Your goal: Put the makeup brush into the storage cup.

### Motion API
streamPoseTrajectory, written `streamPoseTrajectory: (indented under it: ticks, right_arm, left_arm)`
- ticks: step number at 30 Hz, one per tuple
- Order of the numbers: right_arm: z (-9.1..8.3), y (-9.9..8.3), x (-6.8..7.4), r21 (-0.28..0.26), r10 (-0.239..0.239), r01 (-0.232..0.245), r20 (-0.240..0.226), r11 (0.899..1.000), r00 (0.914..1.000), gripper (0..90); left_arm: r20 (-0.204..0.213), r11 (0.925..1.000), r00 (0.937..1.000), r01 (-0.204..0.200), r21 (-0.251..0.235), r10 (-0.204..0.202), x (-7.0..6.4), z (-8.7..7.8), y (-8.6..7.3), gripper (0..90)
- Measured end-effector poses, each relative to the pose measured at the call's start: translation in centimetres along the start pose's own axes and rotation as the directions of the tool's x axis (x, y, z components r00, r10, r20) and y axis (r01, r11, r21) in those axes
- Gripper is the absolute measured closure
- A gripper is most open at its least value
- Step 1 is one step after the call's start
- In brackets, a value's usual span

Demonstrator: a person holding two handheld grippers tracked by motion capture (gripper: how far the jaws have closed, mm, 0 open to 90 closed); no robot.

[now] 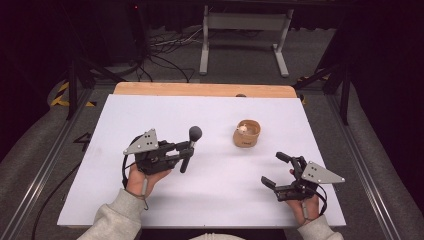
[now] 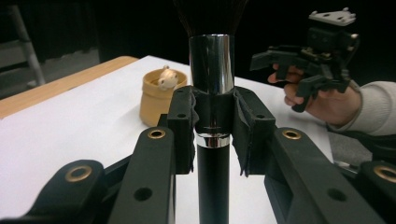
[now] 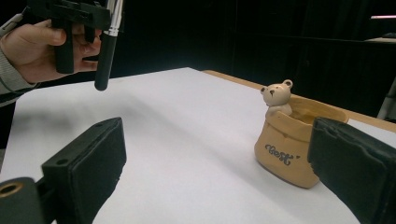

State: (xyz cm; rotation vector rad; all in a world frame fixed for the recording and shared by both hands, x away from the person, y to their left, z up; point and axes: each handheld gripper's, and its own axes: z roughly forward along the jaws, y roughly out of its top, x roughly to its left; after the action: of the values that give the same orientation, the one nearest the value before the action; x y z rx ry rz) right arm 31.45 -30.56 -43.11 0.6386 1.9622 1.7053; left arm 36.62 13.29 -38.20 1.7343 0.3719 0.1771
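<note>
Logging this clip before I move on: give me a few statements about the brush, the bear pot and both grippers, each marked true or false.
1. The left gripper is clamped on the makeup brush. True.
2. The brush lies flat on the table. False: it is held above the white surface, bristles up and handle end down.
3. The right gripper holds the bear pot. False: its jaws stand open and empty, with the pot apart from them on the table.
4. The pot stands upright with a small bear figure at its rim. True.
5. The brush already sits inside the pot. False: it is in the left gripper, off to the side of the pot.
</note>
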Motion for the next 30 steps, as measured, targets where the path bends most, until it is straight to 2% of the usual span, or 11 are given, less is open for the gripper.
streamPoseTrajectory:
  ticks: [7,12,16,18,21,30]
  right_arm:
    - [0.0,0.0,0.0,0.0,-0.002,0.002,0.0,1.0,1.0,4.9]
    - [-0.1,0.0,0.1,0.001,-0.007,0.007,0.003,1.0,1.0,4.9]
    - [-0.1,0.0,0.1,0.002,-0.008,0.008,0.002,1.0,1.0,4.9]
    - [-0.1,0.0,0.1,0.001,-0.012,0.012,0.0,1.0,0.9999,4.9]
    - [-0.2,0.1,0.2,0.0,-0.009,0.009,-0.002,1.0,1.0,5.4]
    - [0.2,0.0,0.4,0.018,-0.02,0.021,-0.024,1.0,0.9995,6.1]
  left_arm:
    - [0.069,0.9984,0.997,-0.032,-0.046,0.036,-0.4,0.5,-0.7,70.9]
    - [0.102,0.9979,0.9942,-0.028,-0.058,0.034,-0.5,1.0,-1.3,70.9]
    - [0.13,0.9951,0.9898,-0.048,-0.086,0.059,-0.7,1.4,-1.9,70.9]
    - [0.149,0.9904,0.9853,-0.066,-0.122,0.084,-0.8,1.5,-2.3,70.9]
    - [0.172,0.9916,0.9822,-0.056,-0.116,0.076,-0.8,1.8,-2.7,70.9]
    - [0.188,0.991,0.9771,-0.081,-0.107,0.1,-1.0,2.1,-3.0,70.9]
